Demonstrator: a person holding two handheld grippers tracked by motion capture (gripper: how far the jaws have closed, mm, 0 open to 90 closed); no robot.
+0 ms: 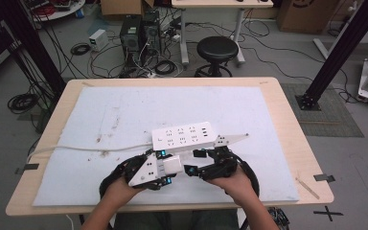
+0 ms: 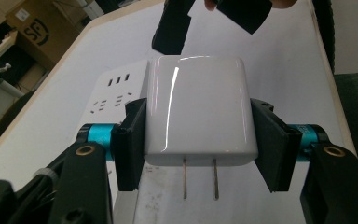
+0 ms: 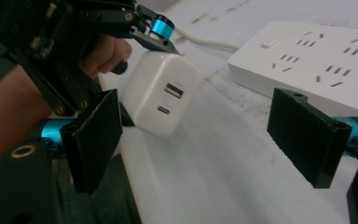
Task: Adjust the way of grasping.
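A white wall charger (image 2: 198, 112) with two flat prongs pointing toward the camera sits between the pads of my left gripper (image 2: 198, 149), which is shut on it. The same charger (image 3: 161, 93) shows its USB ports in the right gripper view, and appears as a white block (image 1: 172, 165) in the high view. A white power strip (image 1: 184, 135) lies on the white mat (image 1: 115, 120), just beyond both hands. My right gripper (image 3: 205, 133) stands open with nothing between its pads, close beside the charger and the strip (image 3: 317, 60). My left gripper (image 1: 160, 170) is near the table's front.
The strip's white cable (image 1: 86, 149) runs left across the mat to the table's left edge. A black stool (image 1: 216, 50), computer towers and tangled cables stand on the floor behind the wooden table (image 1: 292, 124). Black frame posts rise at both sides.
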